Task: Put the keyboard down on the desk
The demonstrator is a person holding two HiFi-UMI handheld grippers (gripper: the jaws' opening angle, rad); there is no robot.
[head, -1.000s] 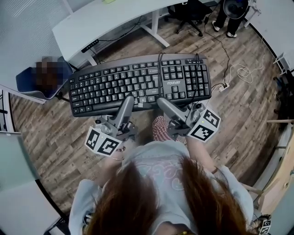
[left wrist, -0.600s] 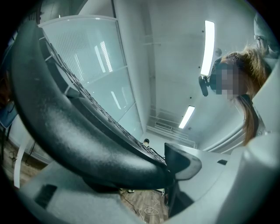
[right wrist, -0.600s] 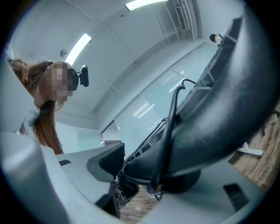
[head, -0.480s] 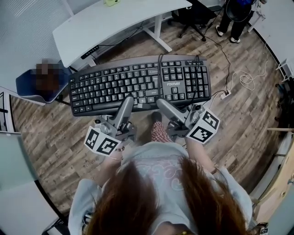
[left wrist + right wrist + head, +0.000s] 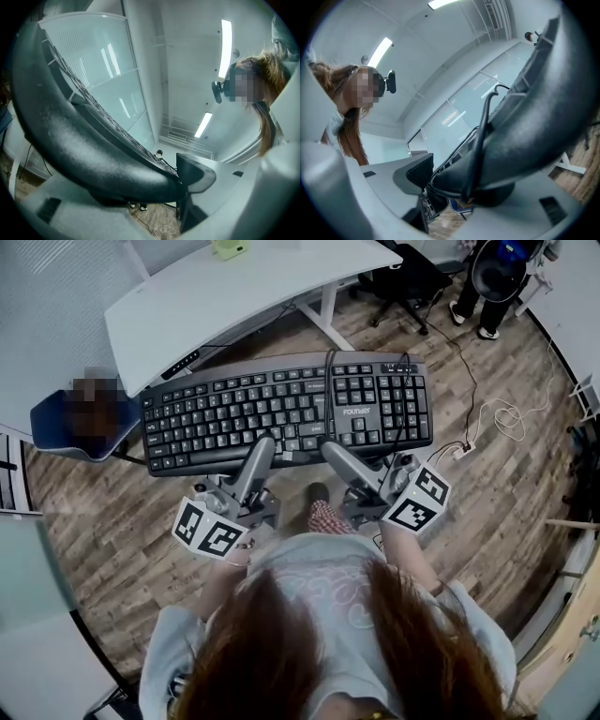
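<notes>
A black keyboard (image 5: 281, 413) is held level in the air above the wooden floor, keys up, its cable (image 5: 328, 381) draped over the middle. My left gripper (image 5: 261, 454) is shut on the keyboard's near edge left of centre, and my right gripper (image 5: 330, 454) is shut on the same edge right of centre. In the left gripper view the keyboard's rounded edge (image 5: 89, 140) fills the jaws. In the right gripper view the edge (image 5: 525, 126) and the cable (image 5: 480, 140) sit between the jaws. The white desk (image 5: 225, 287) lies beyond the keyboard.
A green object (image 5: 229, 247) sits on the desk's far part. A blue chair (image 5: 61, 423) stands at the left. A black office chair (image 5: 398, 273) and a person's feet (image 5: 469, 306) are at the upper right. A white cable (image 5: 497, 413) lies on the floor.
The keyboard and both grippers keep their hold. The floor and desk have shifted slightly in the head view, the desk nearer to the keyboard's far edge.
</notes>
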